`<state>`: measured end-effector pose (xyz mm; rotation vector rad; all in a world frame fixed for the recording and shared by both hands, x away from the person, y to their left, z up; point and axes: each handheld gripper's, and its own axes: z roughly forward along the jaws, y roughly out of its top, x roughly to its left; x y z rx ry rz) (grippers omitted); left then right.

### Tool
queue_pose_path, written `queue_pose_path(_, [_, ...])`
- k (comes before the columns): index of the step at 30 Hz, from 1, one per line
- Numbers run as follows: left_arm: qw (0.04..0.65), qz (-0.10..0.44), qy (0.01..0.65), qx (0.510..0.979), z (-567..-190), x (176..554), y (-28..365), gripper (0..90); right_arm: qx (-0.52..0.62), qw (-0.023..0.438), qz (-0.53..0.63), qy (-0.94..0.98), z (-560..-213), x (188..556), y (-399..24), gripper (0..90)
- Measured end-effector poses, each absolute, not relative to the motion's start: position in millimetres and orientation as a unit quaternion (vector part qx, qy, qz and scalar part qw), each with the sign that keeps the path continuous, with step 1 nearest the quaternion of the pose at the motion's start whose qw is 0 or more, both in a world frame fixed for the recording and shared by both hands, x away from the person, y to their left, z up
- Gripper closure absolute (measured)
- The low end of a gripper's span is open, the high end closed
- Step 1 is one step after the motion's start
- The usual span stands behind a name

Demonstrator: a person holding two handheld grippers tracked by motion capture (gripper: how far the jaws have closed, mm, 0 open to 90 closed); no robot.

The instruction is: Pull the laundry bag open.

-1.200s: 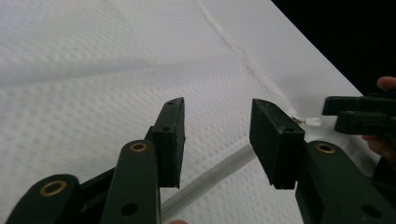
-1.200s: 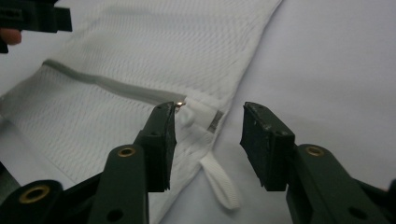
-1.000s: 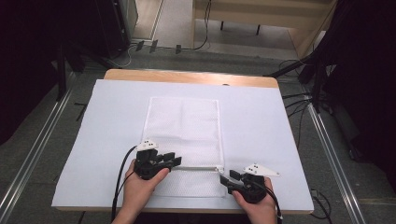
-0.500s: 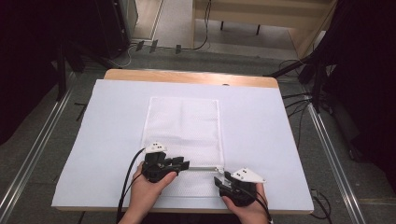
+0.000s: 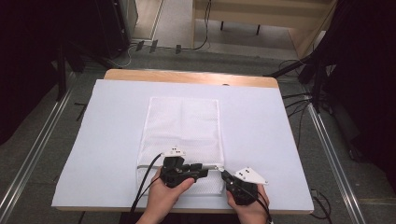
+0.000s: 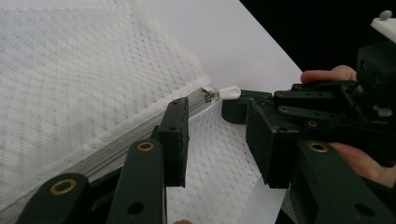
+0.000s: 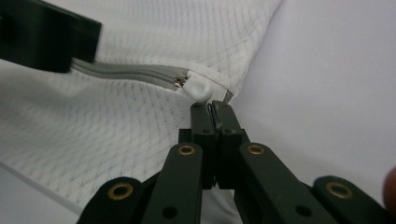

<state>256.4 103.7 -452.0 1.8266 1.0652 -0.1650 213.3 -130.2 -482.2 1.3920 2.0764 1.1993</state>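
High view: mesh bag (image 5: 183, 140) flat on table (image 5: 261, 126), zip near its front edge. Left gripper (image 5: 201, 169) over zip; right gripper (image 5: 225, 174) at zip's rt end.

Left gripper view: jaws apart, straddling zip (image 6: 140, 135), gripping nothing.

Right gripper view: jaws pressed together just behind pull tab (image 7: 198, 89), prob. not holding it. Zip looks shut; pulling open remains.

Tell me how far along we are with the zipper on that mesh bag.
Done: the bag lies flat, its zipper looking closed up to the pull at the corner. In hand: left gripper open by the zipper; right gripper just closed at the pull, grip unclear. Left: sliding it along, I'd guess.
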Motion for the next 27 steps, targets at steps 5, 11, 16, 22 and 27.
queue_pose_path(5, [0.491, -0.076, 0.433, 0.752, -453, 257, 101, 59.0, 0.450, 0.207, 0.475, 0.727, -468, 203, -121, 90.0])
queue_pose_path(11, [0.491, -0.080, 0.433, 0.752, -455, 258, 101, 58.9, 0.431, 0.201, 0.489, 0.731, -465, 202, -119, 90.0])
queue_pose_path(16, [0.514, -0.106, 0.446, 0.725, -456, 262, 105, 58.5, 0.430, 0.188, 0.494, 0.732, -466, 203, -120, 90.0])
queue_pose_path(22, [0.514, -0.101, 0.477, 0.706, -454, 265, 102, 53.6, 0.420, 0.191, 0.492, 0.738, -465, 203, -117, 90.0])
queue_pose_path(27, [0.502, -0.095, 0.494, 0.703, -452, 268, 97, 49.3, 0.409, 0.195, 0.490, 0.744, -464, 201, -115, 90.0])
